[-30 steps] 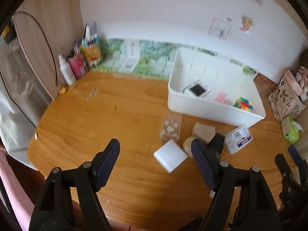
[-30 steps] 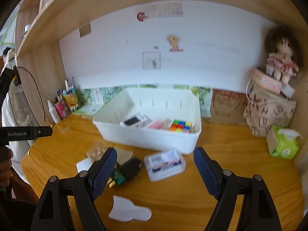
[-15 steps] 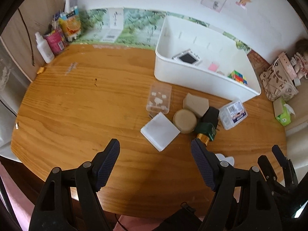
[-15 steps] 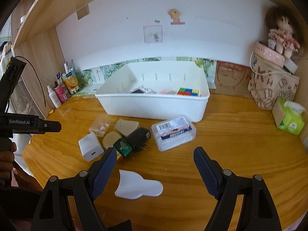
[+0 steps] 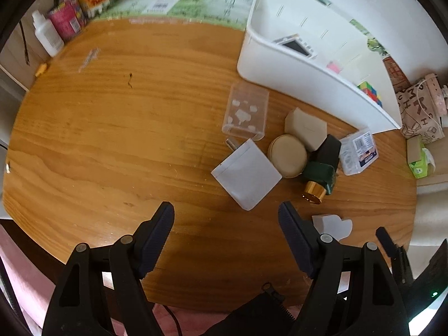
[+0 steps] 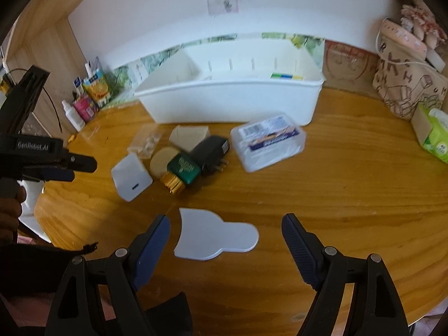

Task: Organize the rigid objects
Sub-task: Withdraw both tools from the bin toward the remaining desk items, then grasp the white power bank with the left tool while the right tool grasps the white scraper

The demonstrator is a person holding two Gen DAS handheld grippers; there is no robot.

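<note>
Sorting looks barely started: the white bin (image 5: 294,64) at the back edge of the wooden table (image 5: 112,128) holds only a few items, namely a dark-screened device (image 5: 294,45), something pink (image 5: 333,66) and a colour cube (image 5: 371,92); motion blur in the right wrist view hides most of the bin's interior, so there may be more. Everything else sits on the table in a cluster just in front of the bin's front wall: clear plastic case (image 5: 245,114), beige block (image 5: 306,127), round beige lid (image 5: 287,155), black plug adapter (image 6: 211,151), green bottle with gold cap (image 6: 180,172), labelled clear box (image 6: 268,141), white charger (image 5: 246,175). A flat white cutout (image 6: 215,236) lies apart, near the front edge. Left gripper (image 5: 225,228) is spread wide and empty, hovering short of the white charger. Right gripper (image 6: 225,240) is also spread wide and empty, with the flat white cutout between its fingers but no contact visible. Eight loose items left; the cutout or charger look like the likely next picks.
</note>
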